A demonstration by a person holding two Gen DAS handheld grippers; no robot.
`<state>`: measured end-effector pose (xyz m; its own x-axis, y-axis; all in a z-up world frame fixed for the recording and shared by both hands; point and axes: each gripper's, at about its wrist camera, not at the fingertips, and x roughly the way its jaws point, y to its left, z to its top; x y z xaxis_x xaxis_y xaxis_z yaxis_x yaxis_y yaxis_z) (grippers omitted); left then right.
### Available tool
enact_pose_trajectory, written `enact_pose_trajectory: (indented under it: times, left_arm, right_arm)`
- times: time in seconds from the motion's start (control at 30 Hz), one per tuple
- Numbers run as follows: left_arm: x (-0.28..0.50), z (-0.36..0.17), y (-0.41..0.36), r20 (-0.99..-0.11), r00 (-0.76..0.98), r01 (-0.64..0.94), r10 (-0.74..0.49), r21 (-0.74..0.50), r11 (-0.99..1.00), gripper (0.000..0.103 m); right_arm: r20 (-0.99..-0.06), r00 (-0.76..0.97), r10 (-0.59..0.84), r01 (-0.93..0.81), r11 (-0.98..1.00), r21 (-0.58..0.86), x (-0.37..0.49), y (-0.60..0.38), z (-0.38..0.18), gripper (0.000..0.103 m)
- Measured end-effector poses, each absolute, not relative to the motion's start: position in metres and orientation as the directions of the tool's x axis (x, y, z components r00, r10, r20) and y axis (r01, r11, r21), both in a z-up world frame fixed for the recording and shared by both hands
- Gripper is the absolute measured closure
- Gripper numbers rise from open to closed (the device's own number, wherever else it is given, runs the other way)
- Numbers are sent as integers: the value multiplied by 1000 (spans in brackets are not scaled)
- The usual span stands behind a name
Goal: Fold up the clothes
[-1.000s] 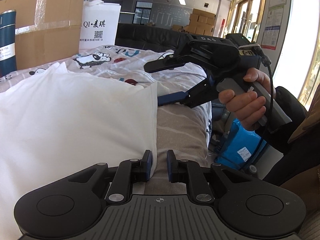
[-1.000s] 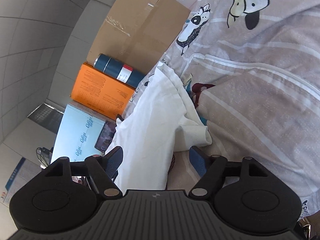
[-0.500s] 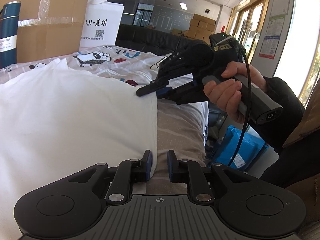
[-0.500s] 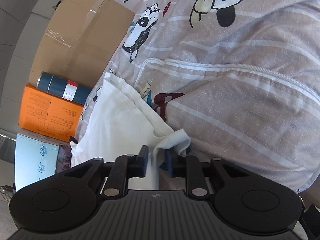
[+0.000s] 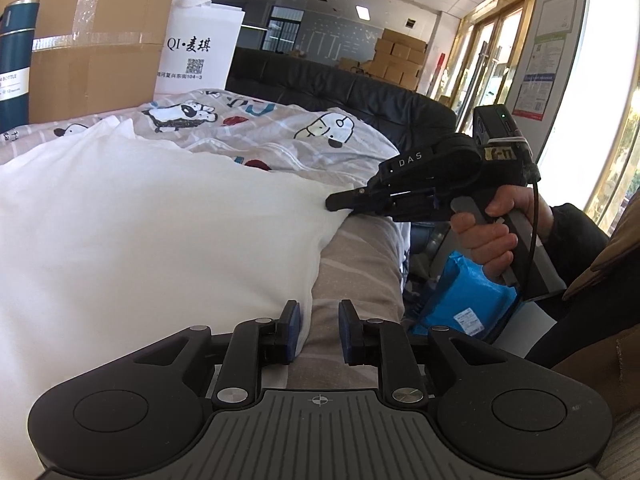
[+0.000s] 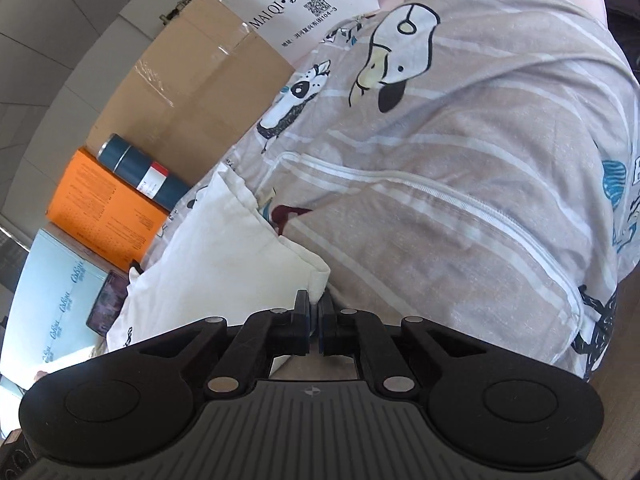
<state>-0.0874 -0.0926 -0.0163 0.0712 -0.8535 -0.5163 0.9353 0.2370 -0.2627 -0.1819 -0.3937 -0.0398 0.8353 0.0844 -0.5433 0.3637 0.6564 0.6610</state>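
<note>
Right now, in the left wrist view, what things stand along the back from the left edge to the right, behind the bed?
Dark blue bottle → cardboard box → white bag with printed characters and a QR code → black sofa → stacked cardboard boxes far back → glass doors with wooden frames.

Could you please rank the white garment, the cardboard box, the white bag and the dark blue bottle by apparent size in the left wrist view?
1. White garment, nearest the camera
2. Cardboard box
3. White bag
4. Dark blue bottle, partly cut off
</note>
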Motion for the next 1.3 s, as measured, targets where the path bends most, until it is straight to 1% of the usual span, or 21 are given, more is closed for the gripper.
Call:
enact_pose_trajectory:
  times: [0.07, 0.1, 0.13, 0.17, 0.2, 0.23, 0.27, 0.33, 0.37, 0.4, 0.43, 0.5, 0.57, 0.6, 0.67, 0.77, 0.93, 1.0, 1.1, 1.17, 1.3]
  left_arm:
    - [-89, -12, -89, -480, 48, 942, -876, -270, 199, 79]
    - [-89, -8, -84, -451, 34, 943, -892, -281, 178, 75]
    - [-89, -1, -77, -415, 50, 944, -908, -277, 178, 62]
    - [-89, 6, -69, -379, 68, 945, -923, -271, 181, 53]
    - [-91, 14, -57, -346, 132, 943, -929, -244, 225, 37]
    - [-91, 21, -45, -322, 192, 937, -927, -221, 271, 30]
    - [-92, 27, -34, -297, 252, 927, -921, -198, 318, 29]
    - [-93, 39, -4, -277, 387, 885, -880, -155, 438, 23]
    - [-95, 43, 6, -276, 442, 862, -854, -134, 489, 21]
    - [-99, 46, 19, -277, 510, 827, -815, -105, 553, 16]
    - [-104, 48, 30, -279, 565, 792, -776, -80, 605, 13]
    - [-117, 49, 46, -289, 640, 734, -712, -43, 677, 12]
    - [-129, 46, 59, -302, 686, 690, -662, -19, 724, 9]
    - [-136, 43, 64, -310, 699, 677, -645, -4, 736, 7]
    - [-150, 39, 73, -325, 718, 657, -615, 25, 753, 6]
    - [-164, 30, 81, -349, 732, 632, -586, 24, 775, 6]
    - [-164, 11, 78, -415, 730, 603, -544, 14, 798, 5]
    - [-161, 4, 74, -458, 724, 593, -515, 33, 804, 5]
    - [-161, -9, 63, -521, 710, 602, -473, 103, 792, 5]
    - [-163, -15, 60, -540, 705, 612, -460, 136, 779, 5]
    - [-161, -15, 65, -535, 708, 601, -461, 113, 792, 5]
  right_arm:
    - [-552, 831, 68, 360, 690, 628, -186, -391, -38, 99]
    - [-557, 829, 53, 364, 705, 608, -187, -390, -35, 99]
    - [-562, 827, 30, 373, 718, 587, -189, -390, -33, 98]
    - [-563, 826, 2, 383, 731, 565, -191, -390, -30, 95]
    - [-563, 826, -36, 397, 746, 535, -193, -390, -27, 92]
    - [-558, 826, -83, 411, 765, 495, -196, -388, -23, 83]
    - [-539, 834, -121, 411, 789, 458, -199, -385, -19, 63]
    - [-472, 864, -176, 381, 841, 383, -205, -378, -11, 42]
    - [-441, 882, -166, 341, 870, 356, -206, -373, -9, 32]
    - [-417, 902, -110, 268, 900, 342, -205, -365, -8, 28]
    - [-393, 918, -53, 193, 925, 326, -204, -358, -7, 21]
    - [-350, 935, 66, 40, 957, 287, -202, -343, -4, 16]
    - [-344, 916, 206, -131, 965, 228, -194, -322, -5, 10]
    - [-350, 895, 277, -219, 956, 196, -189, -311, -6, 9]
    - [-377, 838, 395, -374, 918, 132, -181, -292, -9, 8]
    - [-443, 746, 497, -532, 845, 53, -174, -274, -15, 8]
    - [-528, 642, 556, -677, 734, -52, -178, -257, -17, 6]
    - [-554, 615, 561, -723, 682, -112, -183, -249, -21, 6]
    - [-586, 590, 555, -767, 611, -194, -183, -237, -27, 6]
    - [-588, 558, 586, -798, 573, -186, -181, -233, -28, 6]
    - [-586, 497, 640, -848, 503, -171, -176, -221, -28, 6]
